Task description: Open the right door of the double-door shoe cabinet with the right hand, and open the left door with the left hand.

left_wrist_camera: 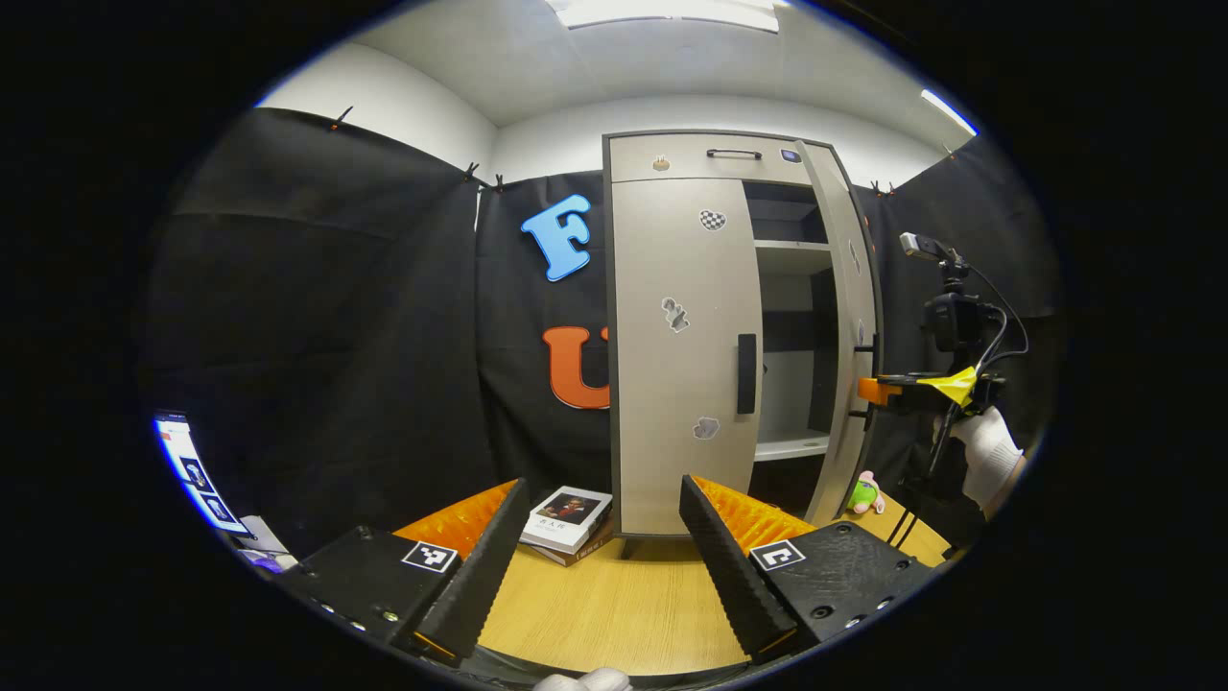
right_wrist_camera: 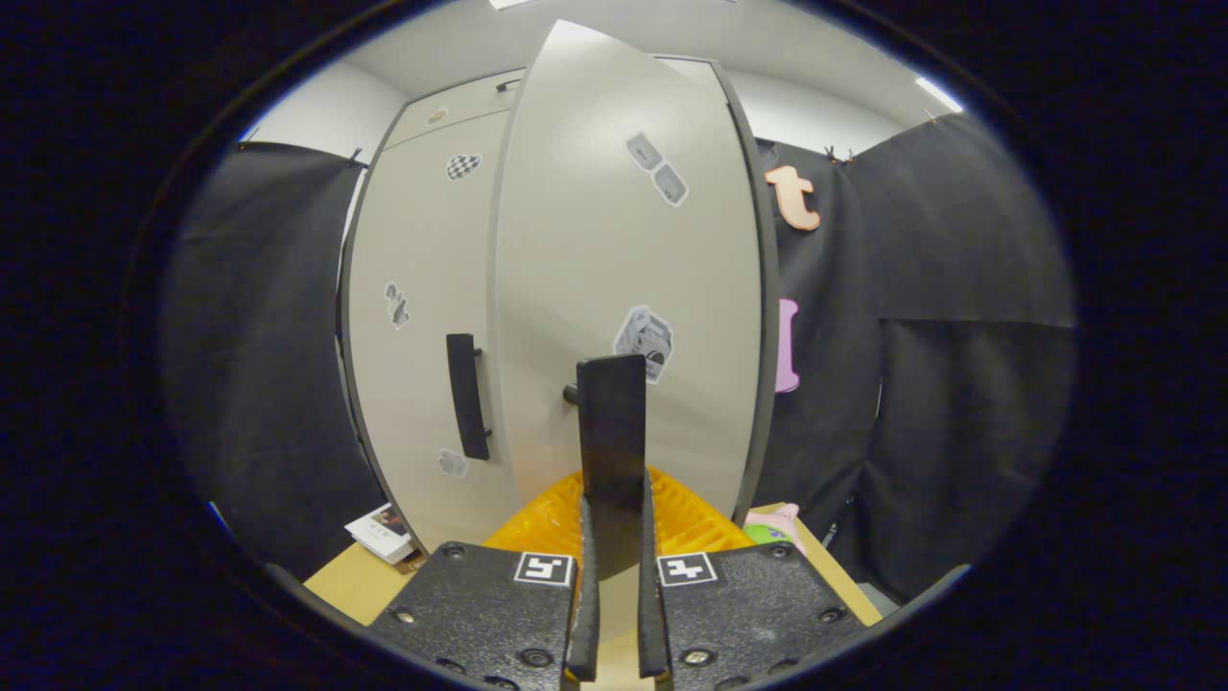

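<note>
- Two doors on one shoe cabinet [left_wrist_camera: 705, 158], which stood on the wooden counter [left_wrist_camera: 614, 605] against the black booth wall; tall rigid panel box, judged heavy enough to stay put under a light pull.
- Right door [right_wrist_camera: 624, 288] stood swung partly out, shelves [left_wrist_camera: 791, 245] visible behind it. Flat stiff panel, smooth face, probably slippery; no grip on the face itself, so the handle was the only sensible hold.
- Left door [left_wrist_camera: 676, 355] sat flush and closed. Same stiff panel; judged to swing on its outer-edge hinge, so a pull at the inner edge gives the most leverage.
- Left door handle [left_wrist_camera: 746, 373]: dark vertical bar near the inner edge, standing off the panel. Best take-hold point; pinch across the bar, then pull in an arc, not straight back.
- Right door handle [right_wrist_camera: 611, 451]: dark bar seen edge-on, clamped between the fingers of the right claw [right_wrist_camera: 611, 537], narrow and holding it. From the left gripper view, the same claw [left_wrist_camera: 878, 391] sat at the door edge with a gloved hand [left_wrist_camera: 988, 451] behind it.
- Left claw [left_wrist_camera: 595, 537] was spread wide and empty, well short of the left door, roughly lined up with it.
- Small stuff on the counter: book [left_wrist_camera: 568, 518] beside the cabinet base, plush toy [left_wrist_camera: 865, 494] under the open door; neither in the left door's swing, I'd judge.
</note>
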`<action>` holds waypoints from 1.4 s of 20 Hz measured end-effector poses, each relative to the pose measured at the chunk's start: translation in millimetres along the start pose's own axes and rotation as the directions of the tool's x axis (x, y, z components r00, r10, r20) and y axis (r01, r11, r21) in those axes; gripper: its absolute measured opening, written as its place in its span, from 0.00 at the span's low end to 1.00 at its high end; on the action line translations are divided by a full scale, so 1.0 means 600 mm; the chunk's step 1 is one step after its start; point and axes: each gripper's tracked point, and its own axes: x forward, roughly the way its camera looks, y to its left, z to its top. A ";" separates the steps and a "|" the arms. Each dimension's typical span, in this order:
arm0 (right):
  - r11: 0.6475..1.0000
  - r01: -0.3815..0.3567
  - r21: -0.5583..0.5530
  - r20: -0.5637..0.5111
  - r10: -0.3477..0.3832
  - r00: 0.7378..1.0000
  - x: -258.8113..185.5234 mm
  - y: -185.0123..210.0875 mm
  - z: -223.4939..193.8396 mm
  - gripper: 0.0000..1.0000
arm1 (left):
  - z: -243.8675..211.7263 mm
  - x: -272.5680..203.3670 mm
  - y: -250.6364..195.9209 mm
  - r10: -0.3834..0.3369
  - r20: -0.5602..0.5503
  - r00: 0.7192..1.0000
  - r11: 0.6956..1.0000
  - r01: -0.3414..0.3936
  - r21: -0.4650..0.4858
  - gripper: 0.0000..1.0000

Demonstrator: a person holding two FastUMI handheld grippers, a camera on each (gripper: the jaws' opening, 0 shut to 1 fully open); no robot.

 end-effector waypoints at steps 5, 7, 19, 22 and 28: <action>1.000 0.024 -0.009 0.002 -0.024 1.000 -0.009 -0.023 -0.002 0.16 | -0.008 0.003 -0.018 -0.036 -0.008 0.999 0.999 0.036 -0.011 0.95; 1.000 0.016 -0.011 0.005 -0.016 1.000 -0.014 -0.029 -0.001 0.13 | -0.010 0.005 -0.031 -0.055 -0.012 0.998 0.998 0.055 -0.017 0.95; 1.000 0.002 -0.023 -0.002 -0.002 1.000 -0.028 -0.080 0.001 0.06 | 0.003 0.045 -0.127 -0.093 -0.014 0.996 0.995 0.093 -0.029 0.95; 0.999 0.023 -0.027 -0.003 -0.023 1.000 -0.028 -0.102 0.001 0.04 | 0.008 0.046 -0.166 -0.111 -0.014 0.994 0.993 0.111 -0.040 0.95; 1.000 -0.010 0.008 -0.017 0.010 1.000 -0.023 -0.120 0.003 0.04 | 0.019 0.046 -0.221 -0.115 -0.009 0.993 0.993 0.115 -0.039 0.95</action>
